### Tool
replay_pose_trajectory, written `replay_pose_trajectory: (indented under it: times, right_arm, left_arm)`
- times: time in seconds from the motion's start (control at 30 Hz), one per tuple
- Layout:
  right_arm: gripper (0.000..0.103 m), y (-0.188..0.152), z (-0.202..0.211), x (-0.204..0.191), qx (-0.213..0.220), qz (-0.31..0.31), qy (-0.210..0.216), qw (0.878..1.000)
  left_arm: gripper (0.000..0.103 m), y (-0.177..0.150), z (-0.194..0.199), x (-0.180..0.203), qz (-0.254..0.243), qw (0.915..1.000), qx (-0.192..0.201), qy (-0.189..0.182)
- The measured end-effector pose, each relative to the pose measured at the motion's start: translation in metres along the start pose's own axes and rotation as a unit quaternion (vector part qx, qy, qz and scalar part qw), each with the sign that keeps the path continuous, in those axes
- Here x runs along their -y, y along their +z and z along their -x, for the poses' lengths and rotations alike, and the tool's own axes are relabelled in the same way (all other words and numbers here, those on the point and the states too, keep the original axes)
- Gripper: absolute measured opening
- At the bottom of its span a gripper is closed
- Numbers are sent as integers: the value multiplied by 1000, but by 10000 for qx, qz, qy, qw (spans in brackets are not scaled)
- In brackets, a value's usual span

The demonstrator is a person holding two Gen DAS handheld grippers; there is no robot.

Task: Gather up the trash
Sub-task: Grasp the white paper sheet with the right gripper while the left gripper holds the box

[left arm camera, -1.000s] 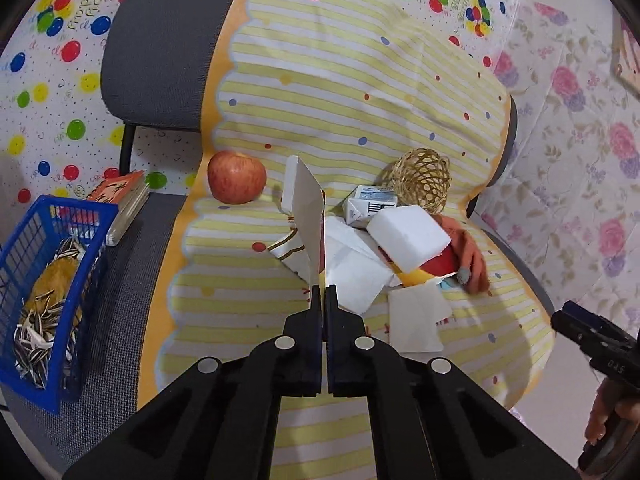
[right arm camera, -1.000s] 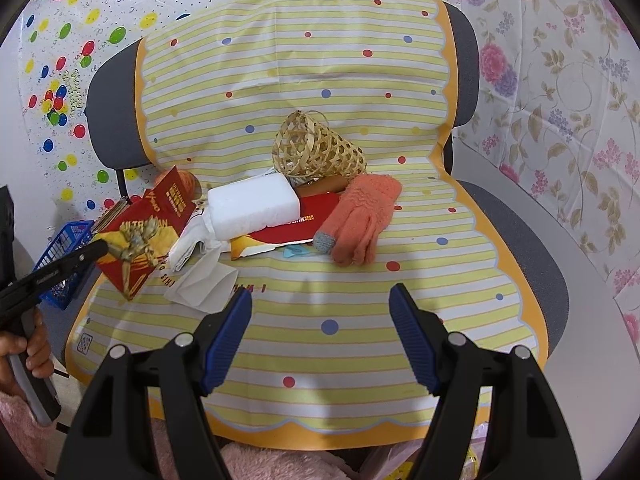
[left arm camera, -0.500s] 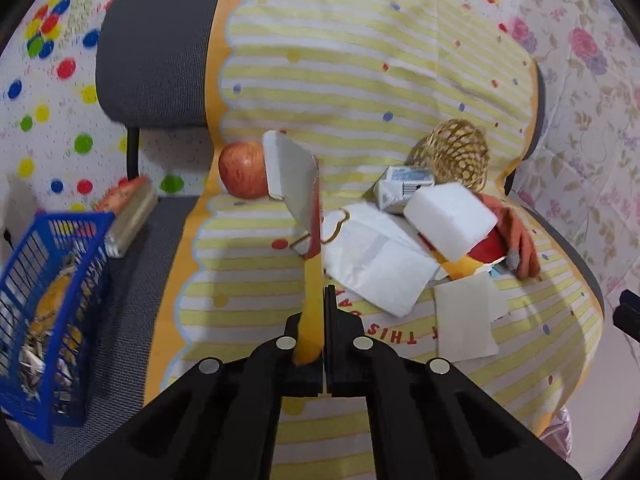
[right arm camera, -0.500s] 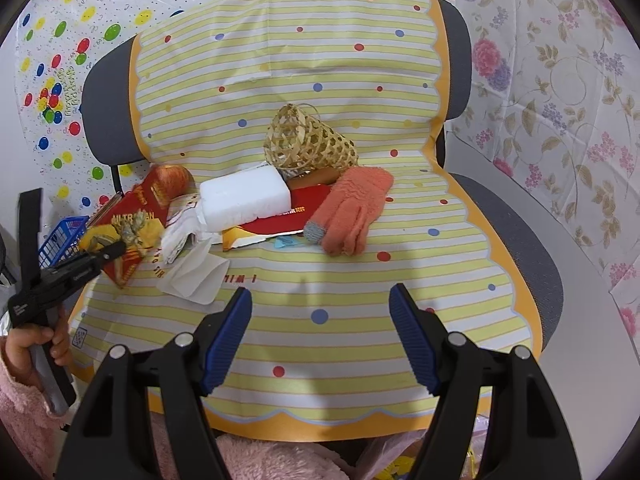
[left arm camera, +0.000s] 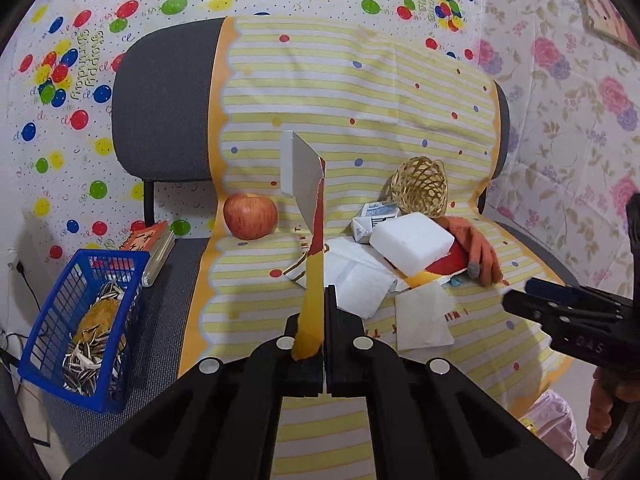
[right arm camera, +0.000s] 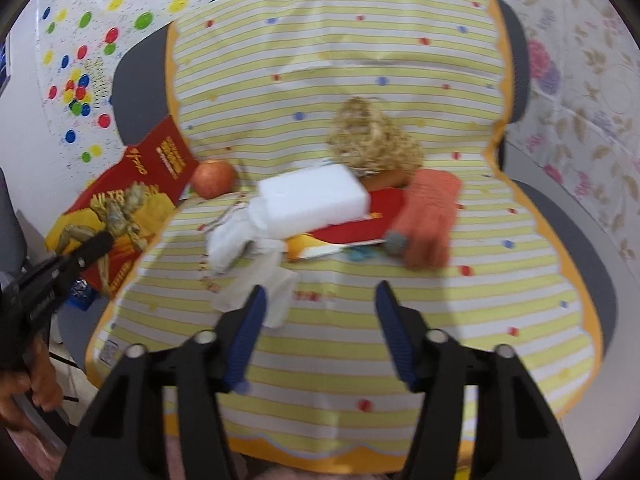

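Observation:
My left gripper (left arm camera: pixel 325 292) is shut on a torn red and yellow cardboard piece (left arm camera: pixel 310 216), which stands upright above the chair's striped cover (left arm camera: pixel 360 92). The right wrist view shows the same cardboard piece (right arm camera: pixel 132 200) held at the left. A litter pile lies on the seat: white tissues (left arm camera: pixel 360 280), a white foam block (left arm camera: pixel 412 240), a small carton (left arm camera: pixel 374 216) and red packaging (right arm camera: pixel 360 224). My right gripper (right arm camera: pixel 320 290) hovers low over the seat front. Its jaws are closing with nothing between them, and a tissue (right arm camera: pixel 260 284) lies by the left finger.
An apple (left arm camera: pixel 250 216), a wicker basket (left arm camera: pixel 420 188) and an orange glove (left arm camera: pixel 476 248) lie around the pile. A blue basket (left arm camera: pixel 80 320) holding seed shells and a book (left arm camera: pixel 154 244) sit on the neighbouring grey chair. A pink bag (left arm camera: pixel 552 412) is below the seat's right edge.
My left gripper pulled back and rose with the cardboard piece, which now stands clear of the pile. My right gripper moved in towards the pile and its jaws narrowed.

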State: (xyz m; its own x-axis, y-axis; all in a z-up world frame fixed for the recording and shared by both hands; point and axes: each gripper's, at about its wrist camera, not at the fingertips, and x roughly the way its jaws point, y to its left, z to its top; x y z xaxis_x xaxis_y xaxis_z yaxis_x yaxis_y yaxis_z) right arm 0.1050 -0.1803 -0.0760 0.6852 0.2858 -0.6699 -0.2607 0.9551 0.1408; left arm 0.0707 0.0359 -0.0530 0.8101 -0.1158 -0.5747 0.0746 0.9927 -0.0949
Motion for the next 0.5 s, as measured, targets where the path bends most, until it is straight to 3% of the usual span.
replay_pose_trajectory:
  times: [0.17, 0.4, 0.5]
  right_arm:
    - [52, 9, -27, -16, -171, -75, 276, 9994]
    - [52, 16, -67, -22, -454, -249, 316, 9982]
    - [46, 15, -77, -21, -581, -355, 366, 9970]
  left_arm:
    - [1, -7, -3, -4, 6, 10000, -61, 35]
    - [1, -11, -10, -6, 45, 9999, -142, -24]
    - [1, -12, -13, -7, 72, 9998, -174, -49]
